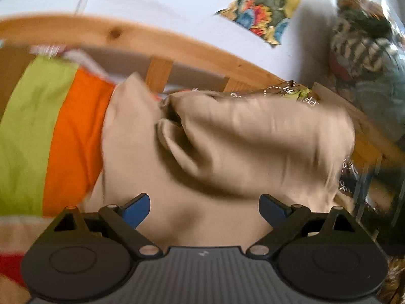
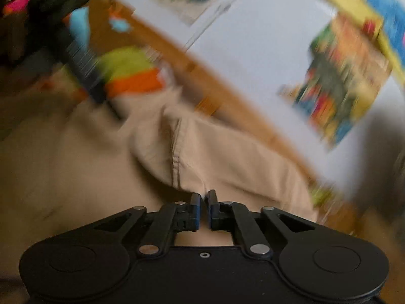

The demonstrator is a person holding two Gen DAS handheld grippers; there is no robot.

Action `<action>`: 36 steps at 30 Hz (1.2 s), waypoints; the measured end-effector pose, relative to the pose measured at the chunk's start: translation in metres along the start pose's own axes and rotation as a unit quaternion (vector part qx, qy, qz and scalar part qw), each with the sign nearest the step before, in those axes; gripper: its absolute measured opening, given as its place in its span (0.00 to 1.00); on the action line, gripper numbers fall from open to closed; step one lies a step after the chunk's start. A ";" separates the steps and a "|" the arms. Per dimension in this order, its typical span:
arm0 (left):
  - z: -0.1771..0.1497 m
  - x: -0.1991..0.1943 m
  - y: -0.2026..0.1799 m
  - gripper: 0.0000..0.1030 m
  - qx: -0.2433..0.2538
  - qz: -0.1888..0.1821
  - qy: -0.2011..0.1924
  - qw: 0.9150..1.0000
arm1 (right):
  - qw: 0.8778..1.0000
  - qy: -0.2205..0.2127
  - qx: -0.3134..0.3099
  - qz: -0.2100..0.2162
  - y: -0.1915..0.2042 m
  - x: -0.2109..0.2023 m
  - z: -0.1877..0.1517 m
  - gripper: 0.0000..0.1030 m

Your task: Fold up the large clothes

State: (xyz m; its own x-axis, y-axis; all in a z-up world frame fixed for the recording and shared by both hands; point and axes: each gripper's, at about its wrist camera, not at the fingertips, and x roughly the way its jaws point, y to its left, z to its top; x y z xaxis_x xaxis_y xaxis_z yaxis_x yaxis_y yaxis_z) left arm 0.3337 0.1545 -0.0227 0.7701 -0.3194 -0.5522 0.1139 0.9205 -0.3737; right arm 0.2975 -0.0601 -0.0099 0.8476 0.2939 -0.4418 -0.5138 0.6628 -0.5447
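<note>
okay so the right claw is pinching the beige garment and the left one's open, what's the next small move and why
Probably bring the open left claw forward and close it on the beige garment. The right claw is shut on a fold beside the seam, while the left claw's fingers stand wide apart with cloth bunched ahead, so the garment can't yet be spread.

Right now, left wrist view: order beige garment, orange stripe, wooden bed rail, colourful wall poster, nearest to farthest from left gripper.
From the left gripper:
1. beige garment, directly ahead between the open fingers.
2. orange stripe, left on the bedding.
3. wooden bed rail, behind the bedding.
4. colourful wall poster, upper right on the wall.
</note>
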 end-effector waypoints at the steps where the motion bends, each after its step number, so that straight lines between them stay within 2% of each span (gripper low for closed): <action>1: -0.001 -0.002 0.007 0.93 -0.013 -0.002 0.004 1.000 | 0.999 0.019 0.025 0.024 0.004 -0.005 -0.009 0.15; 2: -0.002 -0.004 0.013 0.93 -0.023 -0.001 0.006 1.000 | 0.998 0.029 0.047 0.036 0.005 -0.011 -0.016 0.17; 4: 0.000 -0.007 0.025 0.92 -0.037 0.004 0.007 0.999 | 0.993 0.040 0.098 0.055 -0.002 -0.026 -0.027 0.38; 5: 0.002 -0.008 0.030 0.92 -0.043 0.009 0.006 0.999 | 0.990 0.042 0.121 0.059 -0.009 -0.032 -0.031 0.42; 8: 0.010 -0.001 0.045 0.82 -0.074 0.016 0.008 0.997 | 0.979 0.038 0.199 0.036 -0.052 -0.039 -0.033 0.47; 9: 0.012 0.002 0.047 0.78 -0.086 0.016 0.009 0.996 | 0.973 0.033 0.228 0.022 -0.068 -0.038 -0.031 0.53; 11: 0.020 0.012 0.052 0.76 -0.109 0.013 0.006 0.994 | 0.949 0.021 0.315 -0.011 -0.110 -0.029 -0.029 0.57; 14: 0.031 0.029 0.052 0.74 -0.129 0.009 0.000 0.992 | 0.905 0.010 0.425 -0.022 -0.163 -0.003 -0.027 0.57; 17: 0.041 0.045 0.051 0.64 -0.141 0.008 0.006 0.990 | 0.887 0.018 0.461 -0.024 -0.191 0.035 -0.023 0.57; 20: 0.045 0.063 0.049 0.45 -0.158 0.000 0.022 0.987 | 0.864 0.033 0.502 -0.013 -0.199 0.059 -0.033 0.52; 21: 0.046 0.070 0.049 0.35 -0.166 -0.003 0.029 0.986 | 0.861 0.034 0.507 -0.011 -0.197 0.063 -0.036 0.43; 22: 0.046 0.074 0.048 0.23 -0.173 -0.008 0.035 0.984 | 0.863 0.036 0.504 -0.011 -0.193 0.065 -0.038 0.30; 24: 0.046 0.078 0.043 0.17 -0.166 0.000 0.039 0.985 | 0.874 0.042 0.484 -0.015 -0.183 0.063 -0.040 0.16; 25: 0.047 0.077 0.039 0.05 -0.155 0.005 0.035 0.987 | 0.879 0.042 0.474 -0.017 -0.179 0.062 -0.042 0.10; 27: 0.049 0.071 0.032 0.00 -0.134 0.018 0.021 0.991 | 0.884 0.039 0.466 -0.010 -0.170 0.057 -0.046 0.07; 30: 0.056 0.050 0.024 0.00 -0.091 0.040 -0.025 0.995 | 0.879 0.039 0.475 0.003 -0.161 0.054 -0.049 0.05; 32: 0.061 0.033 0.022 0.00 -0.069 0.051 -0.055 0.995 | 0.886 0.030 0.463 0.000 -0.152 0.054 -0.046 0.05; 34: 0.063 0.032 0.024 0.00 -0.048 0.077 -0.051 0.995 | 0.893 0.035 0.448 -0.009 -0.144 0.064 -0.046 0.05; 36: 0.059 0.045 0.028 0.00 -0.031 0.103 -0.025 0.994 | 0.894 0.072 0.442 -0.003 -0.133 0.084 -0.055 0.05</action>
State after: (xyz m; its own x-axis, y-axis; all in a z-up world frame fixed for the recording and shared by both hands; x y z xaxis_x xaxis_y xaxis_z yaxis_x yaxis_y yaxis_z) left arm 0.4084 0.1789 -0.0138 0.8029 -0.1120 -0.5854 -0.0872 0.9496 -0.3012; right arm 0.4293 -0.1613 -0.0133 0.7918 0.2382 -0.5624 -0.1487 0.9683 0.2009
